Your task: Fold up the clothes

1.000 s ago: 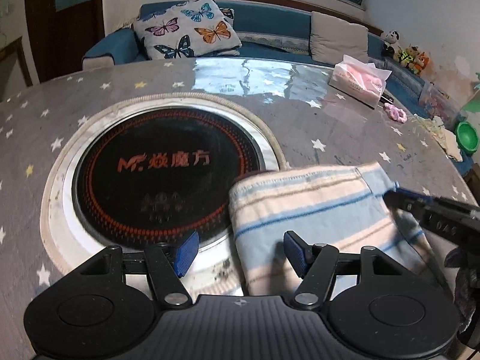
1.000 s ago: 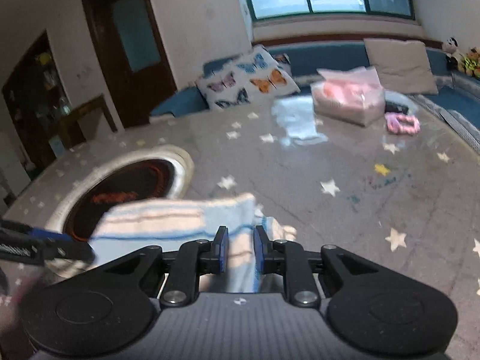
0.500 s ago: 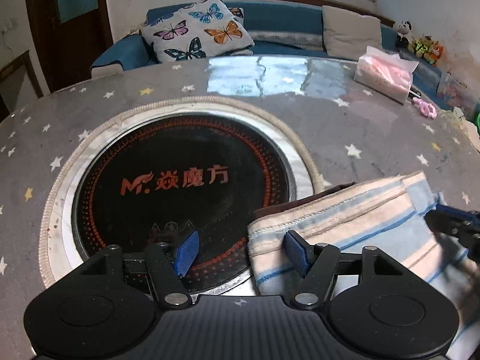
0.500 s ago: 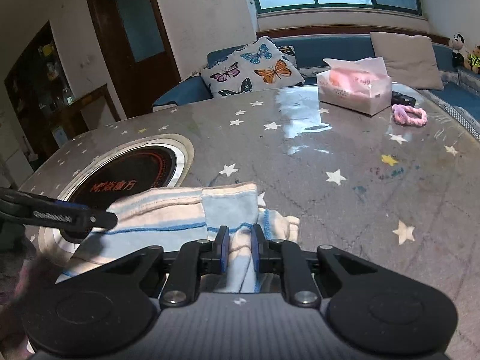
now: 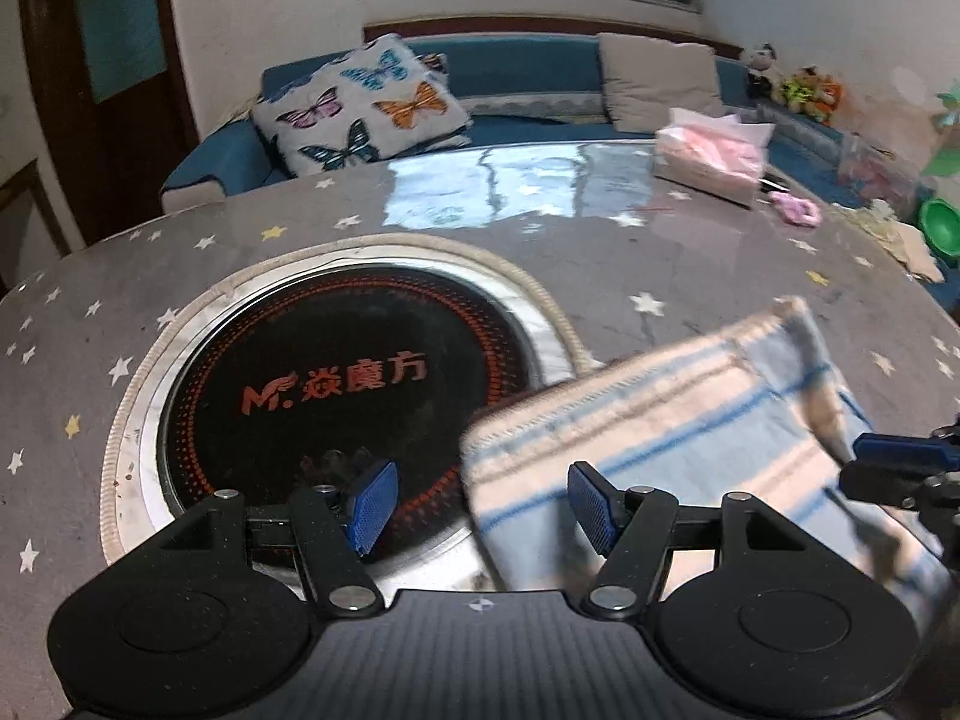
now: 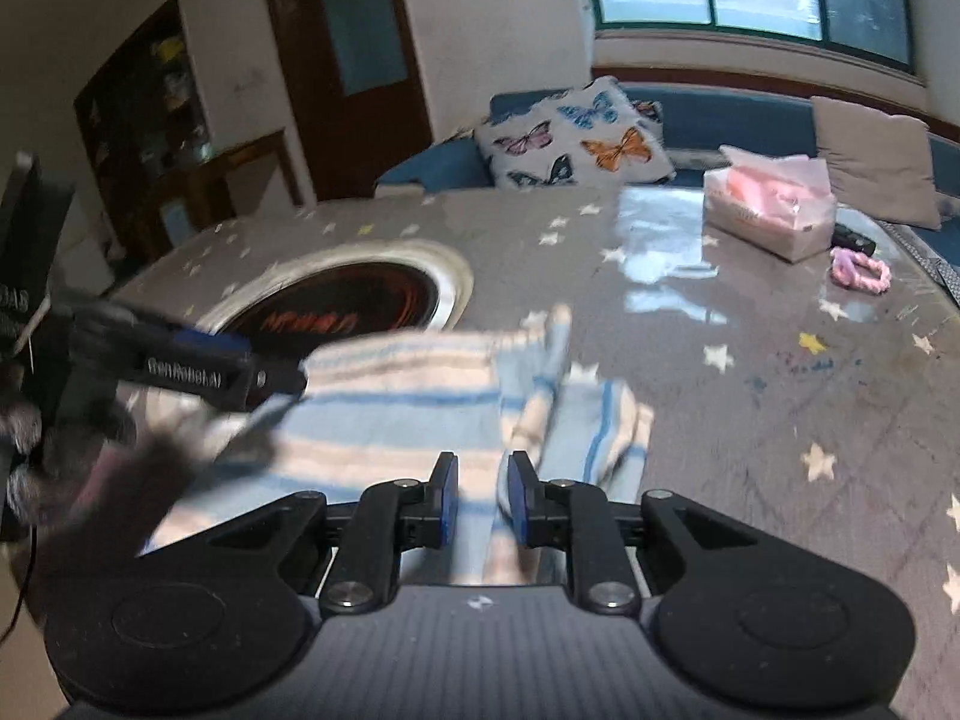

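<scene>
A folded garment with cream, light blue and blue stripes [image 5: 660, 426] lies on the grey star-patterned table, its left end over the rim of the black round cooktop [image 5: 336, 384]. My left gripper [image 5: 483, 507] is open, its right finger on the cloth's near left corner. The garment also shows in the right wrist view [image 6: 420, 402]. My right gripper [image 6: 482, 498] has its jaws slightly parted around a fold at the cloth's near edge. The left gripper's fingers [image 6: 198, 369] reach in from the left there; the right gripper's fingers [image 5: 900, 462] show at the right edge.
A pink tissue box [image 6: 774, 210] and a pink hair tie [image 6: 858, 270] lie at the far right of the table. A blue sofa with a butterfly cushion [image 5: 360, 108] stands behind. A green bowl [image 5: 942, 225] sits at the far right.
The right gripper's jaws have parted slightly from their tight pinch on the cloth. Both views have shifted, and the cloth now lies more spread out and blurred by motion.
</scene>
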Motion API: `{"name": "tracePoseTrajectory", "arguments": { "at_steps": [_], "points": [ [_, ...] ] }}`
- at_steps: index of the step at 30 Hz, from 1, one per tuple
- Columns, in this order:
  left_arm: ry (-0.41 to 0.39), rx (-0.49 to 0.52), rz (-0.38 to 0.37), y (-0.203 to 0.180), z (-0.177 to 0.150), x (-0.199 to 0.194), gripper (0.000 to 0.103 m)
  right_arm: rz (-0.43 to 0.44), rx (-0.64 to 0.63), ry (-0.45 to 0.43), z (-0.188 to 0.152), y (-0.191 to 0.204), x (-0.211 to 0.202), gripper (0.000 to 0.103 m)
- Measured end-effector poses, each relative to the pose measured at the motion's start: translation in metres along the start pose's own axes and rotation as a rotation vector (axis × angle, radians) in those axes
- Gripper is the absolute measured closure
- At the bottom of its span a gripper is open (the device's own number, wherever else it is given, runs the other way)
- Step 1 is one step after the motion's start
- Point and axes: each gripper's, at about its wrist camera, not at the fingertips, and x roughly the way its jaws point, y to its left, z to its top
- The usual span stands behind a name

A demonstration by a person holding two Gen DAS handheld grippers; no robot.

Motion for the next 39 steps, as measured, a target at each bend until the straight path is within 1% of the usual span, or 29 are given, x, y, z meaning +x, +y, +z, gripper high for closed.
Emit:
{"name": "tracePoseTrajectory", "arguments": {
  "at_steps": [7,11,14,16,19,21,24,26,30,35,37,39],
  "points": [
    [-0.029,0.069,-0.081,-0.019,-0.024,-0.035,0.036,0.025,-0.023,-0.014,-0.029,0.013,-0.043,0.085],
    [-0.052,0.130,-0.094,-0.031,-0.042,-0.049,0.036,-0.007,-0.042,-0.007,-0.045,0.018,-0.056,0.086],
    [-0.047,0.160,-0.108,-0.037,-0.057,-0.055,0.036,-0.014,-0.008,0.015,-0.056,0.014,-0.059,0.086],
    [-0.042,0.179,-0.105,-0.039,-0.065,-0.056,0.036,-0.008,0.022,0.016,-0.062,0.010,-0.058,0.086],
    [-0.027,0.188,-0.095,-0.039,-0.075,-0.055,0.036,-0.011,0.005,0.020,-0.061,0.012,-0.061,0.086],
    [-0.031,0.198,-0.080,-0.039,-0.078,-0.056,0.036,-0.010,0.007,0.017,-0.060,0.012,-0.064,0.085],
    [-0.026,0.205,-0.078,-0.038,-0.082,-0.054,0.036,-0.009,0.008,-0.023,-0.054,0.014,-0.069,0.085],
    [-0.026,0.215,-0.069,-0.040,-0.085,-0.053,0.036,0.000,0.013,-0.039,-0.050,0.014,-0.065,0.085],
    [-0.029,0.224,-0.061,-0.041,-0.088,-0.053,0.036,0.000,0.021,0.012,-0.053,0.011,-0.047,0.086],
    [-0.034,0.232,-0.058,-0.042,-0.090,-0.053,0.036,0.004,0.008,-0.051,-0.039,0.012,-0.051,0.085],
    [-0.038,0.234,-0.055,-0.042,-0.090,-0.053,0.036,0.001,0.013,-0.076,-0.030,0.012,-0.044,0.085],
    [-0.038,0.227,-0.056,-0.041,-0.091,-0.053,0.036,0.002,0.013,-0.078,-0.024,0.011,-0.034,0.085]
  ]
}}
